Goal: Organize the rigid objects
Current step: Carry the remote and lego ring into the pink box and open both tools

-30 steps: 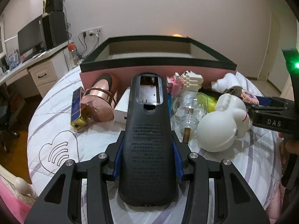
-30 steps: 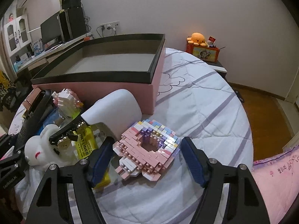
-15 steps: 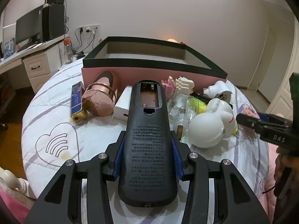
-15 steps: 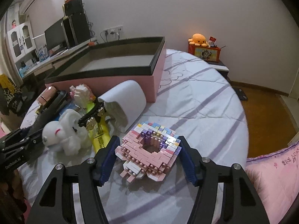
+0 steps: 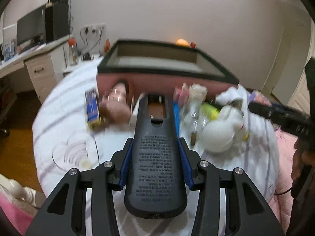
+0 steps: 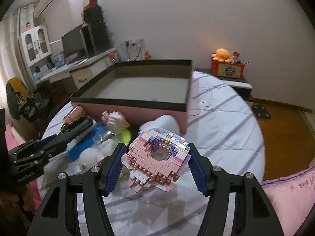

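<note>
My left gripper (image 5: 155, 163) is shut on a long black device (image 5: 155, 157) with printed text, held above the bed. My right gripper (image 6: 155, 163) is shut on a pink and pastel brick model (image 6: 157, 163), lifted off the bedspread. Ahead stands a large pink box with a dark rim (image 6: 185, 82), open and empty inside; it also shows in the left wrist view (image 5: 165, 78). In the right wrist view the left gripper (image 6: 45, 147) with the black device (image 6: 76, 125) shows at the left.
A pile lies in front of the box: white rabbit figure (image 5: 220, 135), glass bulb (image 5: 195, 118), copper-coloured cup (image 5: 116, 106), blue and gold case (image 5: 91, 108), small brick model (image 6: 116, 122), white cylinder (image 6: 165, 123). A desk (image 6: 78, 68) stands at left, a nightstand (image 6: 236, 80) at right.
My right gripper closed on the pink brick model and lifted it off the bed. My left gripper rose with the black device, and its view is now blurred by motion.
</note>
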A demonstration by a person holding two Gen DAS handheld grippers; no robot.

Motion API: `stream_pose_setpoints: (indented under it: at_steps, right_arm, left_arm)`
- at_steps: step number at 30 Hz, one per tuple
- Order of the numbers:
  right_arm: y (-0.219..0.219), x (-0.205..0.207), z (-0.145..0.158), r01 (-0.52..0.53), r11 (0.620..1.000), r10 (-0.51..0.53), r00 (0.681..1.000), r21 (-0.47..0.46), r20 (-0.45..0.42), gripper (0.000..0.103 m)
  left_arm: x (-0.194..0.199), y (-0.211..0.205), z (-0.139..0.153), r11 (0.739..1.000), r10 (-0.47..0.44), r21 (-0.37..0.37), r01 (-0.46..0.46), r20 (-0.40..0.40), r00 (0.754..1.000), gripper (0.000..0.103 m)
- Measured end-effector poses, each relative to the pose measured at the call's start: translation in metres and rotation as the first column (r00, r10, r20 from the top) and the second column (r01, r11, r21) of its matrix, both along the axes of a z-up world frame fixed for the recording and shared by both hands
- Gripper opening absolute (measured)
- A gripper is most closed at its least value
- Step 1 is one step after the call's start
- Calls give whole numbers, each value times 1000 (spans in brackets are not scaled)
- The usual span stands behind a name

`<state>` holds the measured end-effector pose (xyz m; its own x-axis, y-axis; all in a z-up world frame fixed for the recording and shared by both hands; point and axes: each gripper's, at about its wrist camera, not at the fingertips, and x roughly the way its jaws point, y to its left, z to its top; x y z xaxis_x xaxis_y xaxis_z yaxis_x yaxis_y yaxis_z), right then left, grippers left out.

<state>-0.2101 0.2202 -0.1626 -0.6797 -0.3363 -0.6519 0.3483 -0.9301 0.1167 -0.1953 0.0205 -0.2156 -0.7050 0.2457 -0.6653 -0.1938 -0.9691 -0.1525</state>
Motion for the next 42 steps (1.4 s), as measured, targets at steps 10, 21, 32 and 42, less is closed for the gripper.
stream_pose_setpoints:
  at_steps: [10, 21, 32, 42]
  right_arm:
    - [1, -5, -11, -6, 1000, 7, 999, -21, 32, 64]
    - [-2, -10, 5, -21, 1000, 21, 1000, -15, -6, 64]
    - [-32, -45, 44, -77, 997, 79, 991, 23, -108, 64]
    - [-65, -125, 28, -75, 995, 79, 995, 61, -63, 64]
  left_arm:
    - [-16, 6, -7, 1000, -1, -6, 1, 13, 1000, 48]
    - [-6, -3, 27, 1000, -10, 10, 10, -60, 998, 44]
    - [-58, -6, 87, 999, -37, 3, 38, -175, 984, 44]
    - [-148, -5, 65, 999, -46, 11, 47, -93, 995, 44]
